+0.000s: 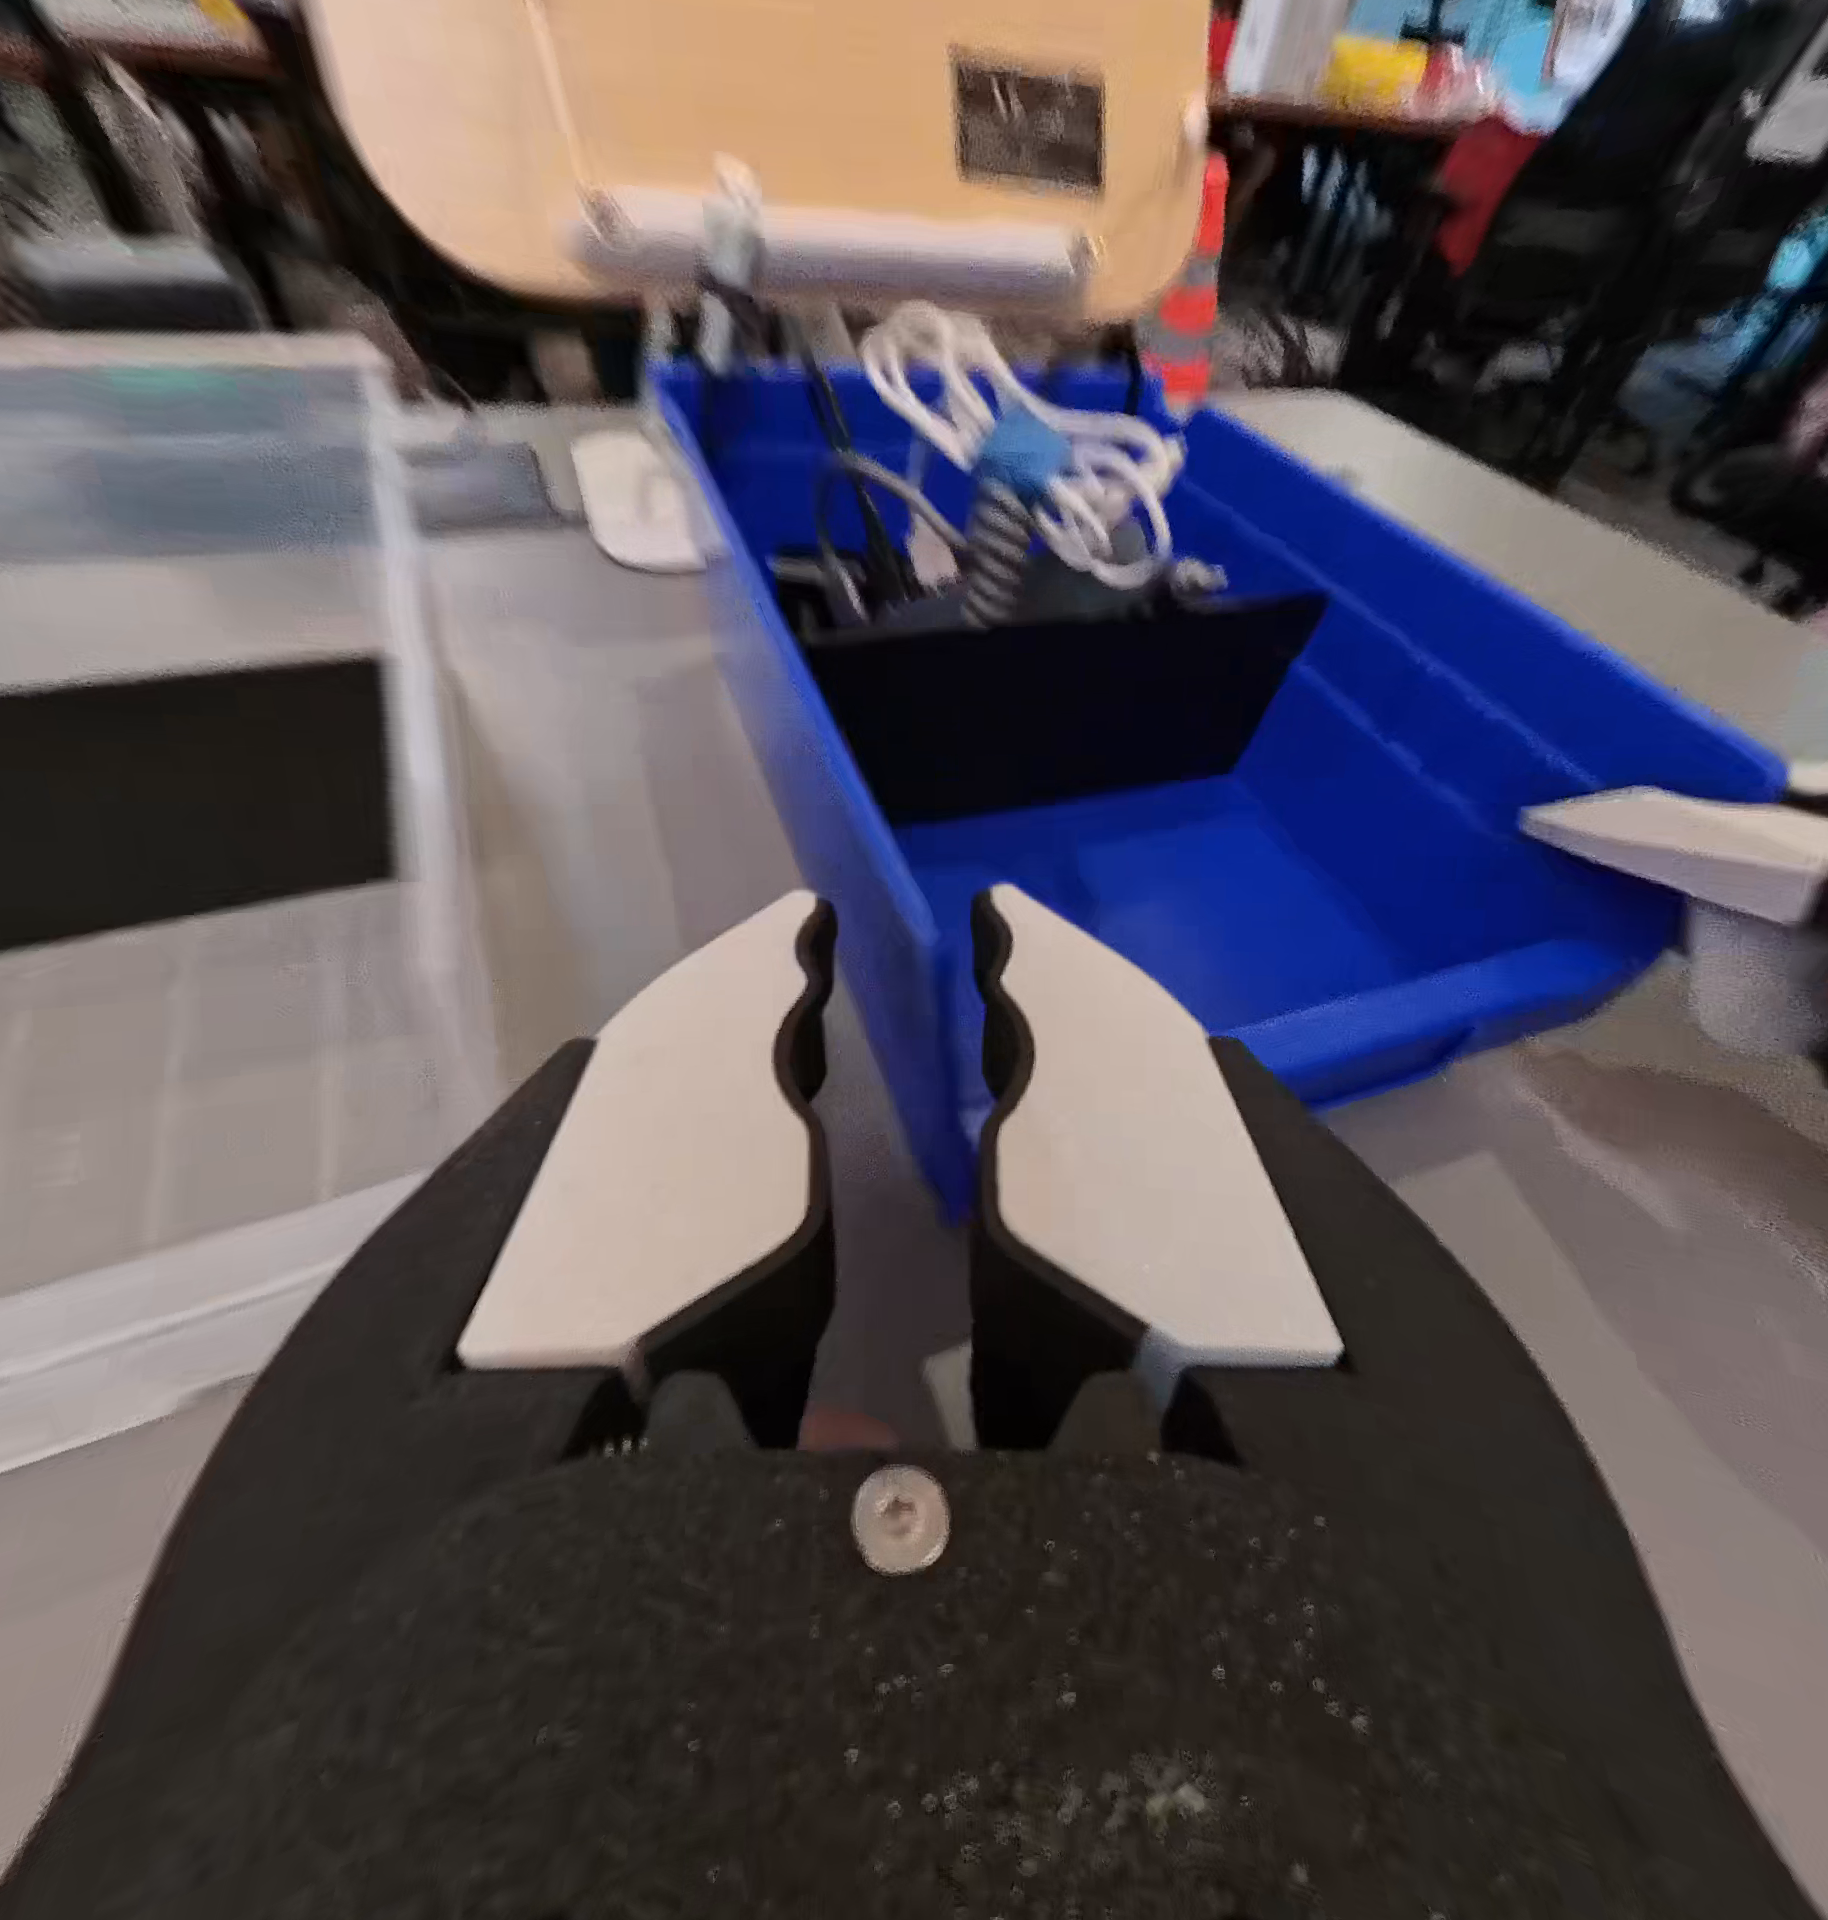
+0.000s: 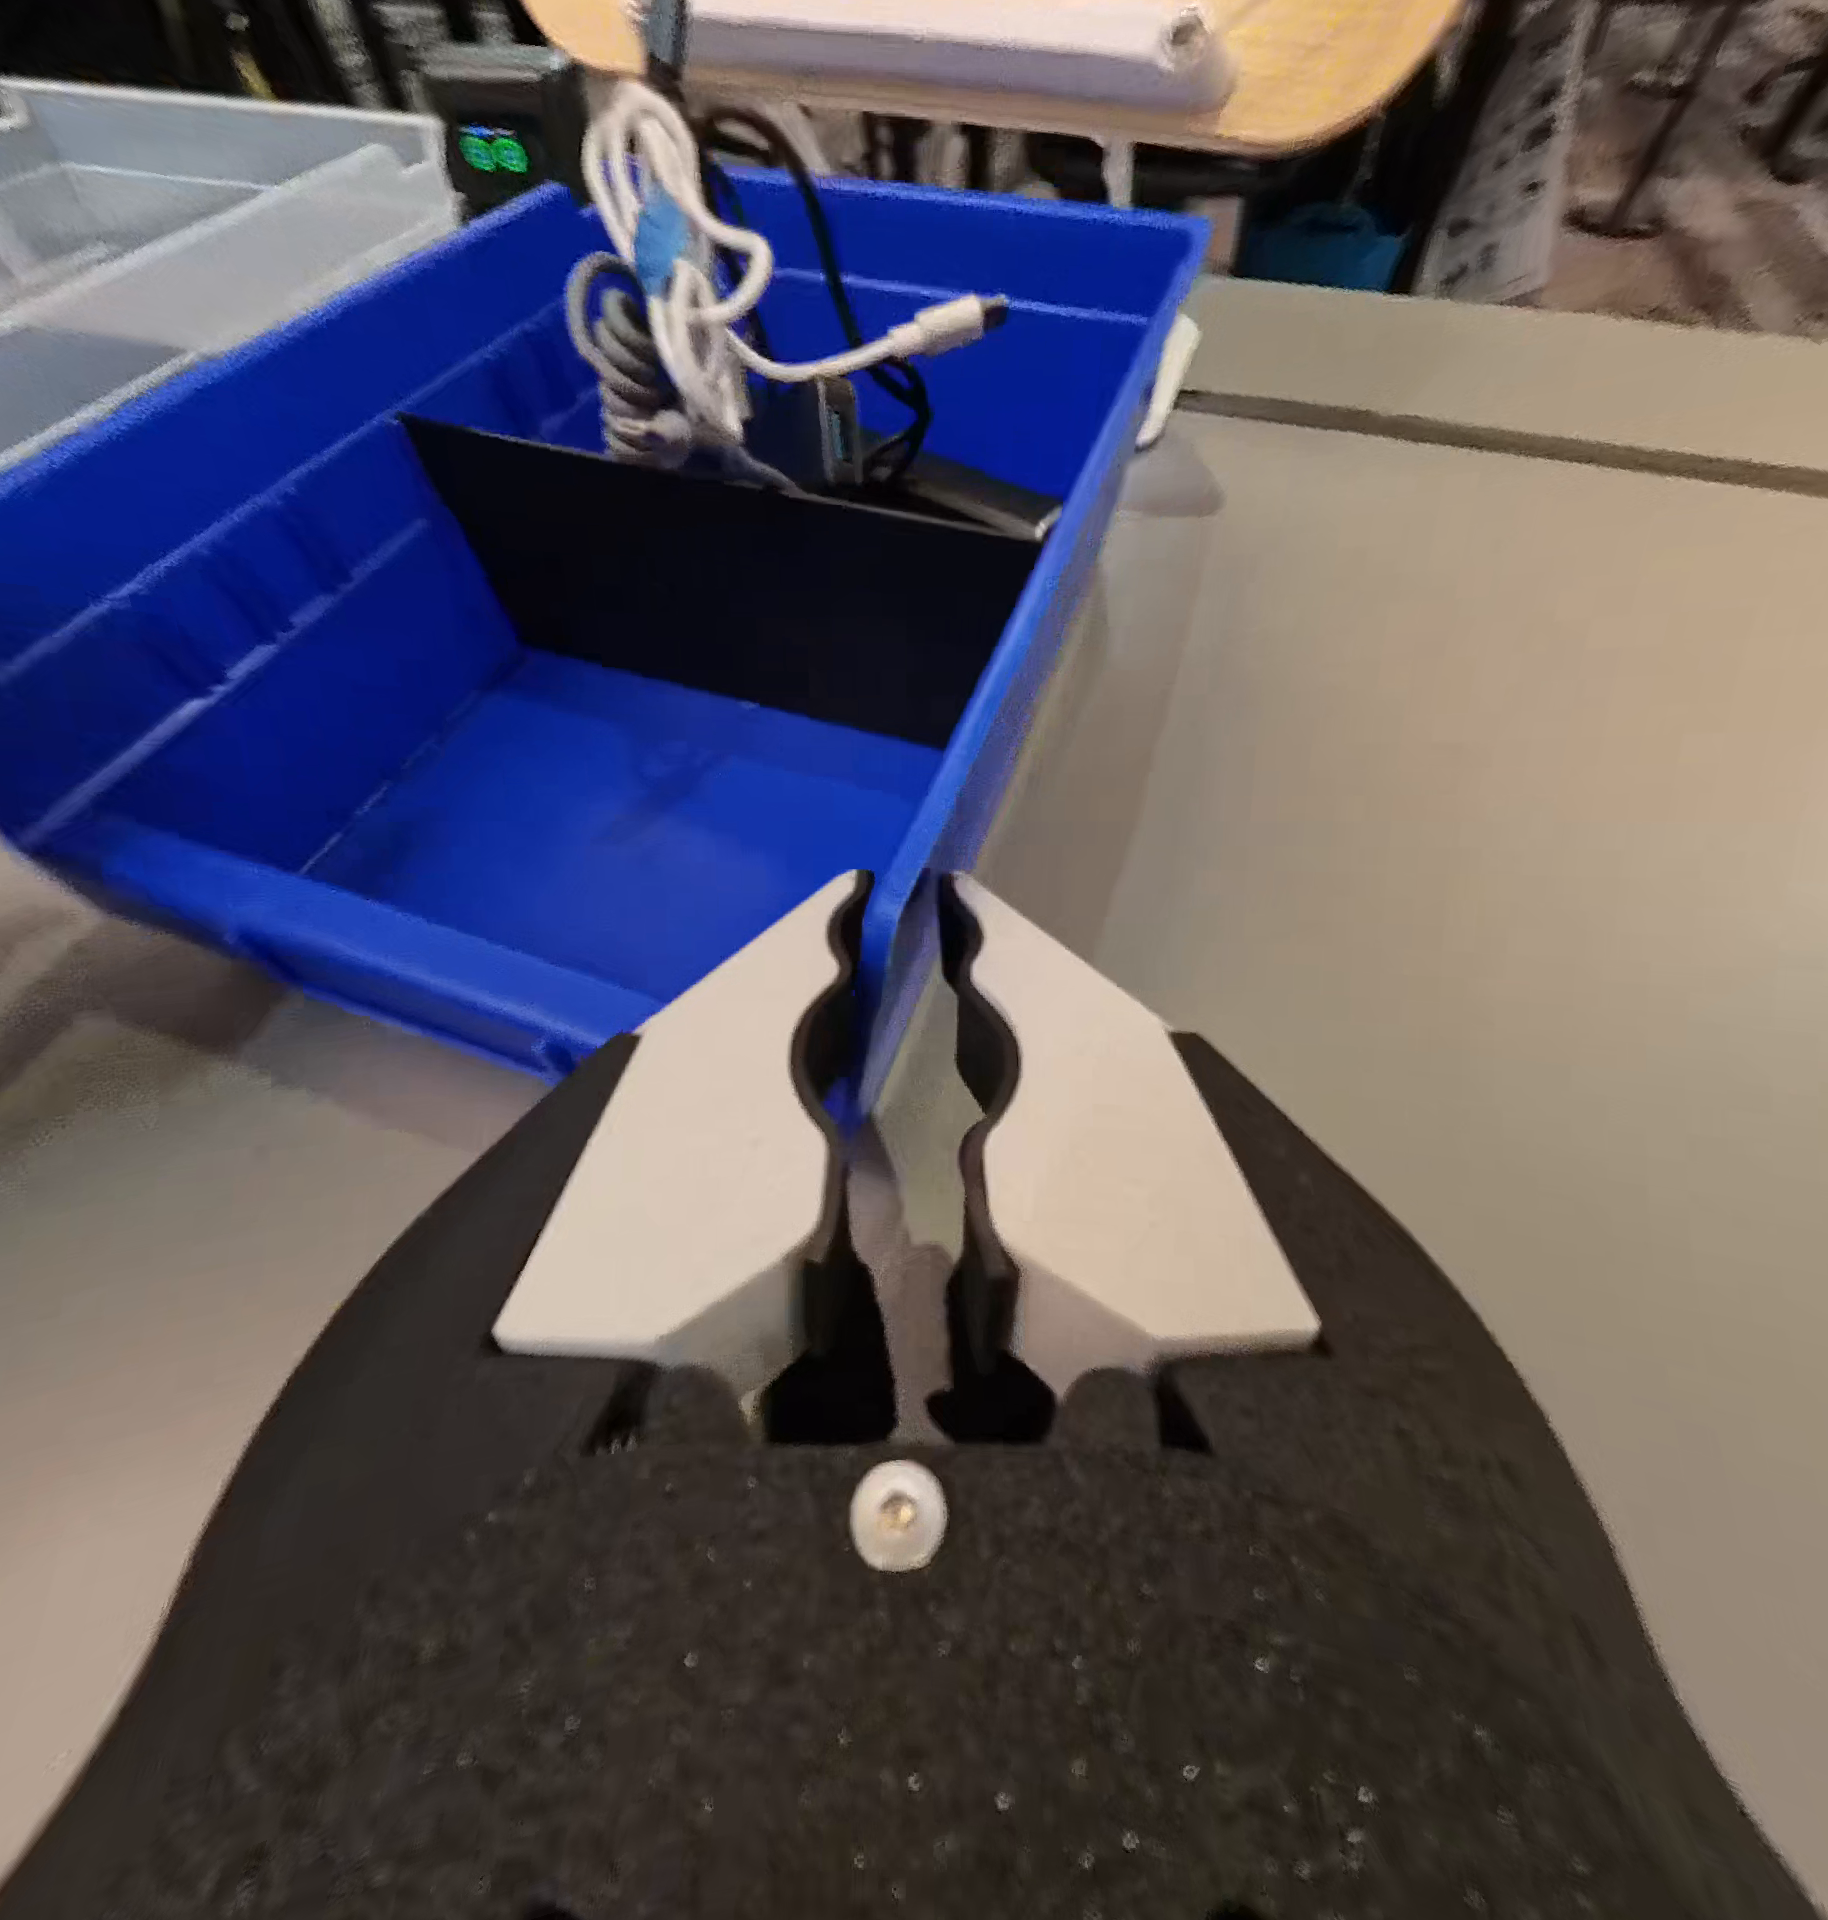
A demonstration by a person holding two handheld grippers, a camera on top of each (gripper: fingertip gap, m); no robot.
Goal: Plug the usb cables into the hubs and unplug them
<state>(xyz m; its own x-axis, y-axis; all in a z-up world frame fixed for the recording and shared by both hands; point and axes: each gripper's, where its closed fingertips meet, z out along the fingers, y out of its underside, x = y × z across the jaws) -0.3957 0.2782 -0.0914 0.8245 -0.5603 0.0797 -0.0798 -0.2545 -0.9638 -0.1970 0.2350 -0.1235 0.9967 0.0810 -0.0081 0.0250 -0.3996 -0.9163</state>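
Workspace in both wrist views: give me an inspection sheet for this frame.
Surface: grey table, mostly bare on the right.
Job's things: blue bin with black divider; near compartment empty; dark hub in the far one.
Clutter: clear plastic bins to the left of the blue bin.
Grippers: left gripper and right gripper each straddle a near side wall of the bin, fingers apart; grip unclear.
Cables: white cable bundle, grey coiled cable, black cable, all behind the divider.
Surroundings: wooden chair, blurred shelving.
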